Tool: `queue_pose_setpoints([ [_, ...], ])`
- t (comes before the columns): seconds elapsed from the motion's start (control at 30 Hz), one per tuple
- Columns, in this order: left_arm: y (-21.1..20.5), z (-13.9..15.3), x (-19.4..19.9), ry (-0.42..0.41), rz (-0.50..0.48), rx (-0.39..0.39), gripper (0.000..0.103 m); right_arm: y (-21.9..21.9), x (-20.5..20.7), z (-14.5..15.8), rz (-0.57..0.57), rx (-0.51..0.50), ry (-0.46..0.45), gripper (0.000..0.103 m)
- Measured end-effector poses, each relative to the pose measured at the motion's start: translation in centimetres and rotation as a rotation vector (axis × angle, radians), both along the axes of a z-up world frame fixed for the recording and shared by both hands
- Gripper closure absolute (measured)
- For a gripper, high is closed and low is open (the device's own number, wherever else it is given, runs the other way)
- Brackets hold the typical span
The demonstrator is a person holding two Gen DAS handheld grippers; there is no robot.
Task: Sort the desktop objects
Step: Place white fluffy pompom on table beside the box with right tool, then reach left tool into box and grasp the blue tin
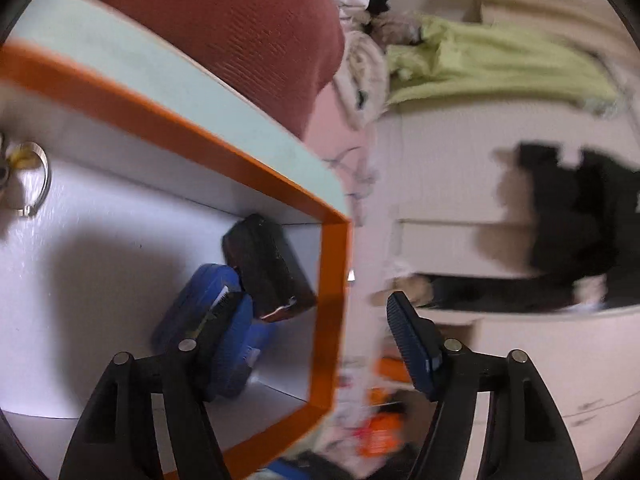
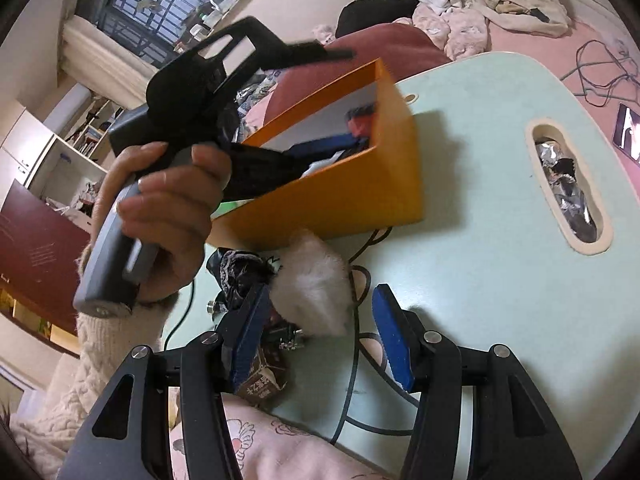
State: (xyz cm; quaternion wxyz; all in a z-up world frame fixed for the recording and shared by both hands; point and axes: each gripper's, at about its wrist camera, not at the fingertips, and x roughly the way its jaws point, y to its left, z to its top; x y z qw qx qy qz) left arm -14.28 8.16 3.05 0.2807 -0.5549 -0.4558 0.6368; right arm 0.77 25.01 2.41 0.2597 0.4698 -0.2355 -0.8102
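Left gripper (image 1: 316, 316) is hanging with jaws apart, nothing between them, one finger over the orange box (image 1: 332, 280) and one outside its rim. Inside, a blue case (image 1: 200, 304) is lying against a black case (image 1: 268, 268). Right gripper (image 2: 316, 320) is standing part open around a white fluffy item (image 2: 312, 280), contact unclear, above the pale green table (image 2: 480, 160).

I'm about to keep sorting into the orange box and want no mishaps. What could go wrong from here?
1. The fluffy white item lies between the open right tongs beside a black cable; closing might snag the cable too.
2. The left tongs straddle the orange box wall, so a careless move could tip it.
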Motion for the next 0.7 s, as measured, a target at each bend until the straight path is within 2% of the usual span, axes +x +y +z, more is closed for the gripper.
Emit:
queue_pose_setpoints([
  [0.03,-0.4,-0.1,0.3,0.009,0.029,0.048,0.038,0.0,0.0,-0.1,0.001,0.0,-0.003,0.048],
  [0.07,-0.6,-0.1,0.5,0.02,0.048,0.059,0.038,0.0,0.0,-0.2,0.002,-0.003,-0.006,0.048],
  [0.17,1.2,-0.5,0.9,0.025,-0.008,-0.036,0.038,-0.1,-0.1,-0.6,0.003,-0.004,-0.018,0.048],
  [0.23,2.4,-0.8,1.1,0.009,-0.058,-0.058,0.041,-0.2,-0.2,-0.7,0.003,0.0,-0.025,0.048],
  [0.33,2.7,-0.3,1.1,0.009,-0.052,-0.102,0.04,-0.2,-0.1,-0.9,0.003,0.0,-0.029,0.048],
  [0.43,2.9,-0.8,0.5,-0.033,0.004,-0.088,0.042,-0.1,-0.1,-1.0,0.0,-0.003,-0.033,0.048],
  [0.47,3.0,-0.9,0.2,-0.04,0.018,-0.099,0.06,-0.2,0.0,-1.0,-0.001,-0.004,-0.033,0.048],
  [0.53,3.4,-1.2,-0.5,-0.03,0.02,-0.188,0.087,-0.2,0.0,-1.1,0.0,-0.006,-0.033,0.048],
  [0.57,3.5,-1.6,-0.4,-0.03,0.016,-0.183,0.102,-0.1,0.0,-1.1,0.0,-0.006,-0.033,0.048],
  [0.6,3.3,-2.0,-0.3,-0.043,0.018,-0.189,0.103,-0.1,0.0,-1.1,0.0,-0.008,-0.034,0.048],
  [0.67,2.9,-2.8,-0.3,-0.049,0.056,-0.132,0.103,-0.1,0.1,-1.2,-0.001,-0.009,-0.036,0.048],
  [0.7,2.8,-2.6,-0.5,-0.039,0.061,-0.133,0.103,-0.1,0.2,-1.2,-0.001,-0.008,-0.037,0.048],
])
